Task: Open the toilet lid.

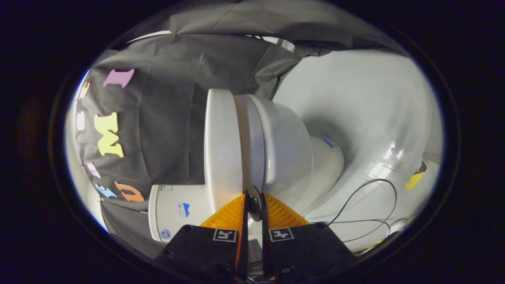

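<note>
The toilet lid runs as a tall white slab up the centre of the frame, closed against the seat and bowl to its right. The gripper sits at bottom centre, fingers nearly together at the lid's lower edge, seemingly at the lid-seat seam; whether they pinch it I cannot tell.

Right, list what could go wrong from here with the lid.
The gripper pinches only a small dark round tab at the seam between the white plastic toilet lid and the white seat ring; it could slip off. The seat ring might lift along too.
</note>
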Demonstrator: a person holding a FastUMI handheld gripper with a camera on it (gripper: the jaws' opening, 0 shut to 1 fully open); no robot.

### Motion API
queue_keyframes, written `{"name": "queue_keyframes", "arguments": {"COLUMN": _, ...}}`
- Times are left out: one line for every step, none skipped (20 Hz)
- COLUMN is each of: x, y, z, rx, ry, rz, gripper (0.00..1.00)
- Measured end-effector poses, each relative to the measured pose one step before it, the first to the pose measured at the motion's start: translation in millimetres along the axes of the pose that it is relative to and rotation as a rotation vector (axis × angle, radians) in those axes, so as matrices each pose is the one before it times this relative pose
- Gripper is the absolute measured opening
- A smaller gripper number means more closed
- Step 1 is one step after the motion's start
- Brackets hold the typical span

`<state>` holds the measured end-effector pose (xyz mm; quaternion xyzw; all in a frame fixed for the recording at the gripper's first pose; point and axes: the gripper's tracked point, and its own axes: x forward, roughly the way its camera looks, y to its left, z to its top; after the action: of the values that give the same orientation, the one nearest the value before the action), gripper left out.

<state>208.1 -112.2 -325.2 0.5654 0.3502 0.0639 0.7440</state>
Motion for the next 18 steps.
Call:
{"name": "queue_keyframes", "arguments": {"x": -0.17, "y": 1.48, "z": -1.06, "rx": -0.00942, "ry": -0.00003, "rz": -0.00137, "gripper": 0.13}}
{"name": "queue_keyframes", "arguments": {"x": -0.29, "y": 2.11, "z": 2.28, "rx": 0.00014, "ry": -0.00446, "rz": 0.00212, "gripper": 0.12}}
{"name": "queue_keyframes", "arguments": {"x": -1.06, "y": 0.24, "z": 1.84, "rx": -0.00430, "ry": -0.00563, "rz": -0.00335, "gripper": 0.09}}
{"name": "queue_keyframes", "arguments": {"x": 1.73, "y": -0.31, "z": -2.39, "rx": -0.00687, "ry": 0.00113, "rz": -0.00852, "gripper": 0.08}}
{"name": "queue_keyframes", "arguments": {"x": -0.29, "y": 0.37, "z": 0.03, "rx": -0.00080, "ry": -0.00292, "rz": -0.01125, "gripper": 0.08}}
{"name": "queue_keyframes", "arguments": {"x": 1.00, "y": 0.23, "z": -1.26, "rx": 0.00366, "ry": 0.00441, "rz": -0.00939, "gripper": 0.08}}
{"name": "queue_keyframes", "arguments": {"x": -1.60, "y": 1.53, "z": 3.85, "rx": 0.01086, "ry": -0.00264, "rz": -0.00721, "gripper": 0.08}}
{"name": "queue_keyframes", "arguments": {"x": -0.52, "y": 0.19, "z": -0.55, "rx": 0.01317, "ry": 0.00632, "rz": -0.00937, "gripper": 0.08}}
{"name": "queue_keyframes", "arguments": {"x": 0.97, "y": 0.97, "z": -0.71, "rx": 0.02261, "ry": 0.00459, "rz": -0.01725, "gripper": 0.08}}
{"name": "queue_keyframes", "arguments": {"x": 0.38, "y": 2.05, "z": 1.46, "rx": 0.00091, "ry": 0.00436, "rz": -0.01350, "gripper": 0.08}}
{"name": "queue_keyframes", "arguments": {"x": 0.54, "y": 1.79, "z": -5.76, "rx": -0.01723, "ry": -0.00063, "rz": -0.01156, "gripper": 0.08}}
{"name": "queue_keyframes", "arguments": {"x": 0.65, "y": 1.13, "z": -1.70, "rx": -0.00719, "ry": -0.00647, "rz": -0.00971, "gripper": 0.08}}
{"name": "queue_keyframes", "arguments": {"x": -4.11, "y": 3.42, "z": 5.15, "rx": 0.00248, "ry": -0.00524, "rz": 0.00129, "gripper": 0.07}}
{"name": "queue_keyframes", "arguments": {"x": -1.73, "y": 3.12, "z": 1.30, "rx": 0.00298, "ry": -0.00716, "rz": 0.00408, "gripper": 0.07}}
{"name": "queue_keyframes", "arguments": {"x": -1.75, "y": 3.81, "z": -1.16, "rx": -0.00656, "ry": -0.00660, "rz": 0.00571, "gripper": 0.06}}
{"name": "queue_keyframes", "arguments": {"x": -1.89, "y": 2.97, "z": 0.39, "rx": -0.01770, "ry": -0.01087, "rz": 0.00109, "gripper": 0.06}}
{"name": "queue_keyframes", "arguments": {"x": -0.99, "y": 4.09, "z": -1.48, "rx": -0.02098, "ry": -0.00988, "rz": 0.00410, "gripper": 0.05}}
{"name": "queue_keyframes", "arguments": {"x": -2.32, "y": 4.84, "z": 0.45, "rx": -0.02061, "ry": -0.01148, "rz": 0.00711, "gripper": 0.05}}
